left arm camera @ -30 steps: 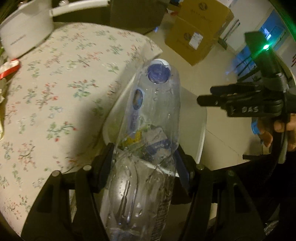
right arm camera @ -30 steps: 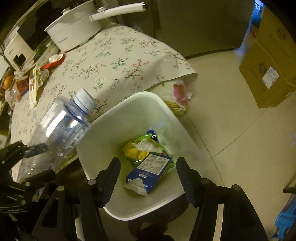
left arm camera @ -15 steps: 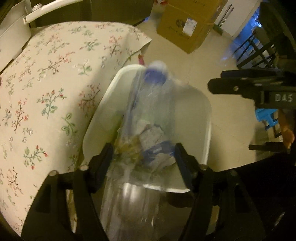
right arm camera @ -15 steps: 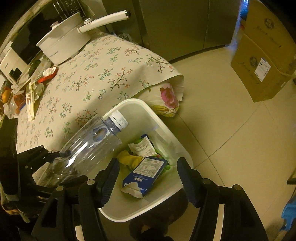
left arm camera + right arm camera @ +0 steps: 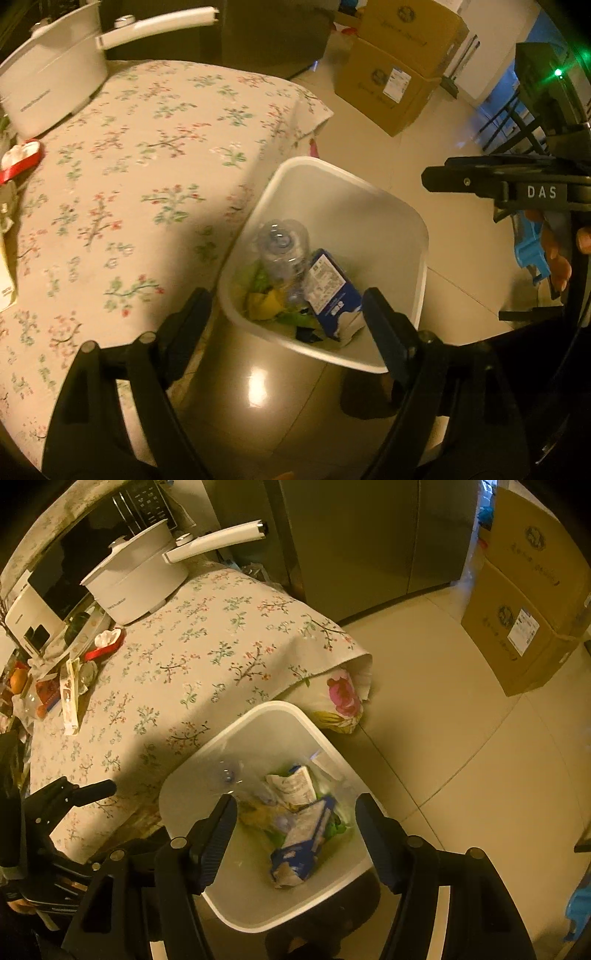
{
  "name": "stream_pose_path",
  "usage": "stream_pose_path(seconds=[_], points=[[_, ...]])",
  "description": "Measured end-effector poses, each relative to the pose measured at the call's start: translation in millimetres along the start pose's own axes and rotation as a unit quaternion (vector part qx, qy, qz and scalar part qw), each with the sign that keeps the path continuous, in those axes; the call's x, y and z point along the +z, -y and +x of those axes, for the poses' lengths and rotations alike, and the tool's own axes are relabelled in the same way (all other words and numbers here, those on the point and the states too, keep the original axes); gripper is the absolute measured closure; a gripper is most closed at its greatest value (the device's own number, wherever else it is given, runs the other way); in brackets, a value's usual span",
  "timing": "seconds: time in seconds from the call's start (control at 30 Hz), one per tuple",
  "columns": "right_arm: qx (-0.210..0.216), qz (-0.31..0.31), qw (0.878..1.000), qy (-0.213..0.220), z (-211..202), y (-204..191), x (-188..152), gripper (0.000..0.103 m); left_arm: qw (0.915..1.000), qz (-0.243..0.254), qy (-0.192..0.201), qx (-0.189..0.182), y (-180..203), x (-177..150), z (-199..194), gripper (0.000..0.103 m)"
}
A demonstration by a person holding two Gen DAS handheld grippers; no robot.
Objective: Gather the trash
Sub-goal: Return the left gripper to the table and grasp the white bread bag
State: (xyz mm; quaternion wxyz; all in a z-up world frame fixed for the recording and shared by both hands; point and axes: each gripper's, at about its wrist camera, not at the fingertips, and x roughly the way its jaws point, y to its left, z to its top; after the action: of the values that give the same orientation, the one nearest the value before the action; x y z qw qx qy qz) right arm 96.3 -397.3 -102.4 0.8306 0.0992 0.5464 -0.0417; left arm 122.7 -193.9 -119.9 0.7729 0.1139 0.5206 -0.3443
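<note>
- Hovering over the white bin, my left gripper stands with its jaws spread wide and nothing between them; the bin sits on the floor tiles, tucked against the edge of the floral tablecloth.
- My right gripper hangs above the same bin, likewise released and empty, its two fingers framing the rubbish below.
- A clear plastic bottle lies inside the bin, propped on the heap, touching a blue-and-white carton and resting over green and yellow wrappers.
- From the right wrist view the bottle is faint and hard to trace, but the carton and a crumpled white packet show clearly on the pile.
- By my reading, several pieces are already collected, the bottle among them.
- Work remains at the far end of the table: a red-and-white wrapper, a long pale packet and a jumble of small items beside them sit on the cloth, well apart from the bin.
- Which of that jumble counts as trash I cannot tell from here.
- A white saucepan with its long handle stands behind them, and I judge it is no rubbish.
- Cardboard boxes stand on the floor across the room, untouched.
</note>
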Motion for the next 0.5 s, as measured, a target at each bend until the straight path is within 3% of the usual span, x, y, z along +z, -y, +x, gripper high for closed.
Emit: stream_pose_path(seconds=[0.33,0.5], points=[[0.004,-0.042,0.999,0.004,4,-46,14,0.032,0.9959,-0.066,0.031,0.054,-63,-13,-36,0.019],[0.015,-0.063,0.998,0.006,8,-77,24,0.031,0.9846,-0.103,0.047,0.133,-113,-19,-49,0.017]])
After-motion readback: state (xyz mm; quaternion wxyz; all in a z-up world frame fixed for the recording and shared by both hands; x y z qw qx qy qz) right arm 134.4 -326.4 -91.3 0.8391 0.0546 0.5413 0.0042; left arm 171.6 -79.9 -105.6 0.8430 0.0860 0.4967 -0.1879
